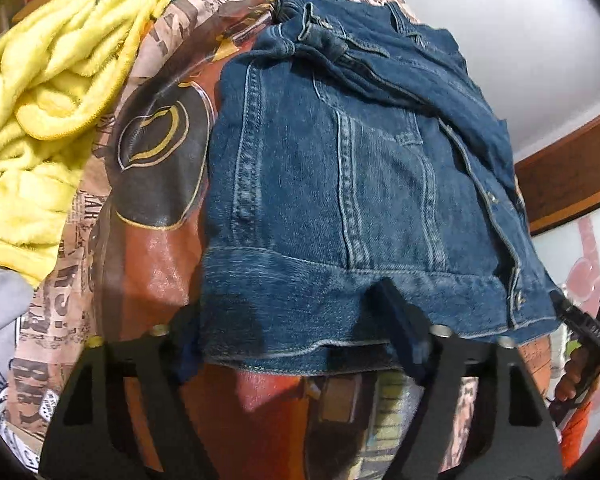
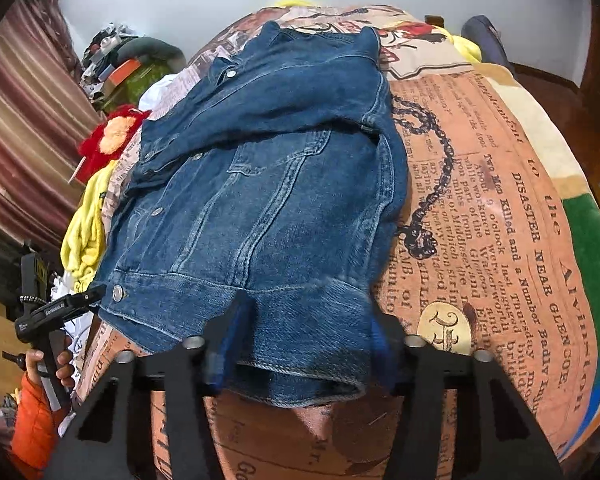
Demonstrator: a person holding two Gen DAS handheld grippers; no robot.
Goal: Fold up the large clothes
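Nearest the lens in the left wrist view, the left gripper stood at the bottom of the frame with its fingers either side of the hem of the denim jacket; one dark pad lay on top of the waistband at lower centre and the other at the hem's left corner. Whether the pads actually pressed the cloth could not be told. In the right wrist view the right gripper sat likewise at the bottom centre, its two blue pads drawn in on a bunched fold of the hem, so it appeared clamped on the denim jacket.

Both tools pointed steeply down at the hem. At the lower left of the right wrist view a hand in an orange sleeve held the other gripper's handle.

Further up, the jacket lay front-up on the newspaper-print blanket, with a sleeve folded across the chest and the collar at the top of the frame. The sleeves seemed to be done; the bottom-to-collar fold was judged still to come. Beyond, at the upper left of the left wrist view, a yellow towel lay crumpled.
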